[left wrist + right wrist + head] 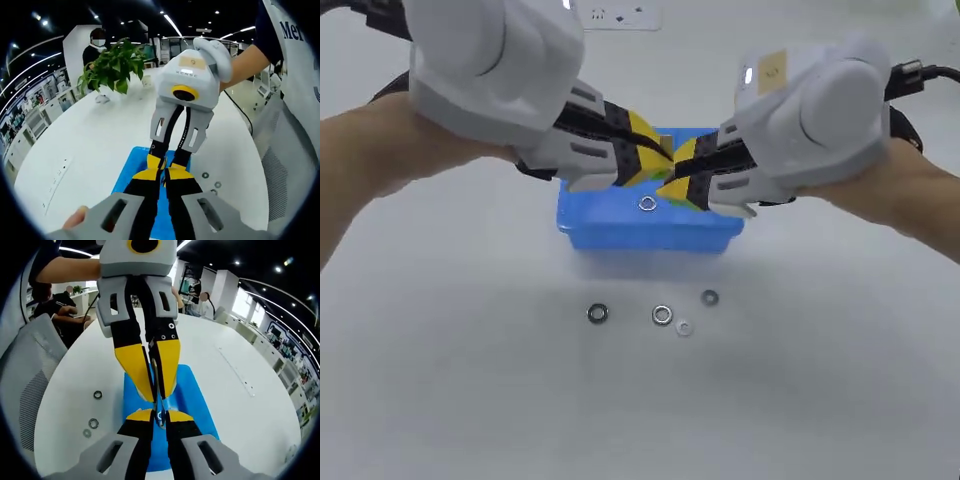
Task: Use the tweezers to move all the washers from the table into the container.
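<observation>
A blue container [620, 228] stands mid-table with one washer [647, 204] inside it. My left gripper [645, 160] and right gripper [685, 175] meet tip to tip above it. In the right gripper view, thin metal tweezers [156, 382] run from between the left gripper's yellow fingertips [135, 365] down into my right gripper [160, 417]; both pairs of jaws are closed on them. Several washers lie on the table in front of the container: a dark one [597, 313], a silver one [662, 315], a pale one [684, 328] and another [710, 297].
A wall socket strip [615, 15] lies at the table's far edge. A potted plant [115, 65] stands further back on the white table. A mesh chair [20, 385] is beside the table. People sit in the background.
</observation>
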Demonstrator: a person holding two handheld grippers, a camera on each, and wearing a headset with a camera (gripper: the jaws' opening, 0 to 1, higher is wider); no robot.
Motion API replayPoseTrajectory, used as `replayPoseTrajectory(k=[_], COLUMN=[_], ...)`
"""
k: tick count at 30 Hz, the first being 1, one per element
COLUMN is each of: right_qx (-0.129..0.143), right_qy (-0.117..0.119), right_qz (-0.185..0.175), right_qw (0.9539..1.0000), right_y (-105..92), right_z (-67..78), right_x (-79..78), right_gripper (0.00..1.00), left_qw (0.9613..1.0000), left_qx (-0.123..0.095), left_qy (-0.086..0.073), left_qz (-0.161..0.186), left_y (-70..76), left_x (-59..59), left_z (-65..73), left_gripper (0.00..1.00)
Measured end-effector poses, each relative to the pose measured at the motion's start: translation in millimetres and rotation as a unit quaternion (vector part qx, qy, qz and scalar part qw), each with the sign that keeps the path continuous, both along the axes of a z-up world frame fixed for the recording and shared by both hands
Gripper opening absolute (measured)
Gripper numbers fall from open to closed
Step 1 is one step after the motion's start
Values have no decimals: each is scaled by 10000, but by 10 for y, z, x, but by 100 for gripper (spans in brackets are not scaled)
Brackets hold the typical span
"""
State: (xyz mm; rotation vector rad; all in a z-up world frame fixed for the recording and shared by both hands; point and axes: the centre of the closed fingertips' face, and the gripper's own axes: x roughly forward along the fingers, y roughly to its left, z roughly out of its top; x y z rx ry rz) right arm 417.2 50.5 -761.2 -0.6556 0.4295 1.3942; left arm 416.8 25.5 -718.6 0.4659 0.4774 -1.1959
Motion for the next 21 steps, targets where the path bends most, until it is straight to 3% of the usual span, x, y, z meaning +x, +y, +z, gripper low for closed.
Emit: replayPoseTrajectory(k=[9, 21], right_qx=[-58, -70], right_qy=[130, 92], right_qz=[35, 8], right_qw=[9999, 9999], right_y=[-32, -44], right_z=[-125, -145], right_x=[-6, 9], right_gripper=[10, 11], left_qw=[9999, 9998], left_qx=[68, 124], left_qy=[135, 130], left_qz=[-23, -60], left_y=[-28, -39], left_x=[-10, -18], left_z=[-99, -125], left_gripper=[8, 8])
